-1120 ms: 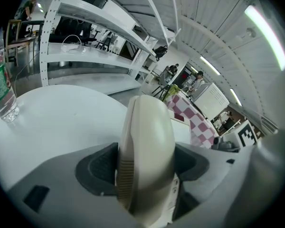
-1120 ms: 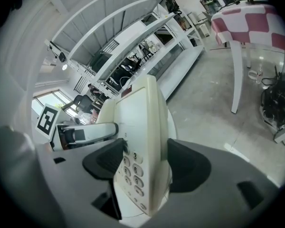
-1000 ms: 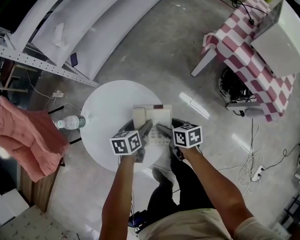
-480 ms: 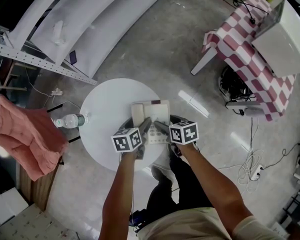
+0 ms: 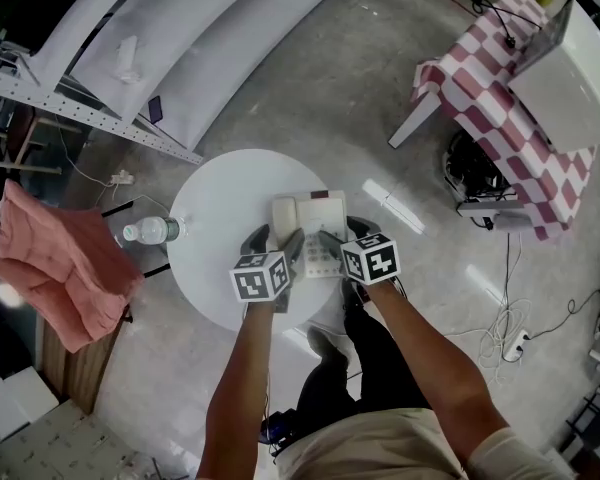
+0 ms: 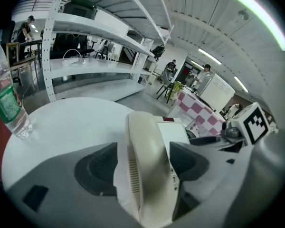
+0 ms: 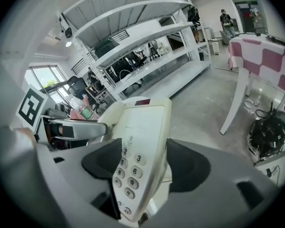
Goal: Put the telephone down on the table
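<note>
The phone (image 5: 310,230) has been carried slightly farther in over the table (image 5: 215,230), clamped at its handset side by the left gripper (image 6: 142,163) and at its keypad side by the right gripper (image 7: 145,163). It looks tilted and unrested, so lowering is judged outstanding.

The cream plastic telephone (image 7: 140,141) has pale round keys with dark numbers. It has a small dark red window (image 7: 142,101) at the top. The round table (image 5: 215,218) is white. The left gripper (image 6: 142,167) and the right gripper (image 7: 140,167) are grey with black pads (image 7: 192,167). Each has a white cube (image 5: 261,276) with black square marks. The clear plastic bottle (image 6: 7,103) has a green label. The soft cloth (image 5: 60,268) is pink. The tablecloth (image 5: 485,108) has dark pink and white squares. The concrete floor (image 5: 310,98) is grey. The long metal shelves (image 5: 180,28) are white. The person's trousers (image 5: 330,388) are black.
</note>
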Tool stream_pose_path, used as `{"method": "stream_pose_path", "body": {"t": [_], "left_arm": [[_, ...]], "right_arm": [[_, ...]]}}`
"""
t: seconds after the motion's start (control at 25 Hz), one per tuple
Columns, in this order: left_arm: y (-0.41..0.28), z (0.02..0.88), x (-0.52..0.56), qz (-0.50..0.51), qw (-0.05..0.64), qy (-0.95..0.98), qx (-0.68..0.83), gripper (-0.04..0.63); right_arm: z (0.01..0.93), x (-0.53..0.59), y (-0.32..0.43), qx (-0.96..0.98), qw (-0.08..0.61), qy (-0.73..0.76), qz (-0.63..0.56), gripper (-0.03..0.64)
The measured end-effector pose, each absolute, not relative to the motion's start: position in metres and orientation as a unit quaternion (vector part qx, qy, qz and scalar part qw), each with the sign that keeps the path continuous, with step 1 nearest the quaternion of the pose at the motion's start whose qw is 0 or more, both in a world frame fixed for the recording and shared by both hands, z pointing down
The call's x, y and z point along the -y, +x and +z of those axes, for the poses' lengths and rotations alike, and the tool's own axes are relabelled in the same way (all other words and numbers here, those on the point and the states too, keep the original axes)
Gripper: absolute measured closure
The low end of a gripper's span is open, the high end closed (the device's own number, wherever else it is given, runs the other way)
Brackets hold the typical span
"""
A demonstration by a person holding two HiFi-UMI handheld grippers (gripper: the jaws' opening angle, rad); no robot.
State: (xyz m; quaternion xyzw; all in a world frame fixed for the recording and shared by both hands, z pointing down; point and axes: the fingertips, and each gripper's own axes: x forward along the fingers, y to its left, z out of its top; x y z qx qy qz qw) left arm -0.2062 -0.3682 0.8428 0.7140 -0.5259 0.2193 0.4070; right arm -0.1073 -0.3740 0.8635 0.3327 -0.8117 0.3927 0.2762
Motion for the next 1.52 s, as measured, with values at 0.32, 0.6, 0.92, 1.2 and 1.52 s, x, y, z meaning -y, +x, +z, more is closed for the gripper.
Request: {"method": "stream_pose_path", "body": {"t": [0.32, 0.6, 0.92, 1.2, 1.52], "left_arm": [[-0.247, 0.795, 0.352, 0.216, 0.372, 0.704, 0.565, 0.262], [-0.271, 0.725, 0.339, 0.185, 0.327, 0.724, 0.579, 0.322], [-0.271, 0.608, 0.321, 0.131, 0.245, 0.77, 0.575, 0.504], [-0.267, 0.517, 0.282, 0.092, 0.191, 0.802, 0.558, 0.568], [-0.253, 0.433, 0.231, 0.059, 0.137, 0.836, 0.527, 0.583]], "right_arm": [[0.83, 0.384, -0.09, 0.807, 0.28, 0.366, 0.369, 0.337], [0.77, 0.382, -0.089, 0.82, 0.253, 0.39, 0.333, 0.375], [0.659, 0.369, -0.105, 0.865, 0.189, 0.38, 0.269, 0.53], [0.548, 0.342, -0.124, 0.906, 0.142, 0.35, 0.19, 0.622], [0.457, 0.294, -0.142, 0.937, 0.111, 0.308, 0.121, 0.623]]}}
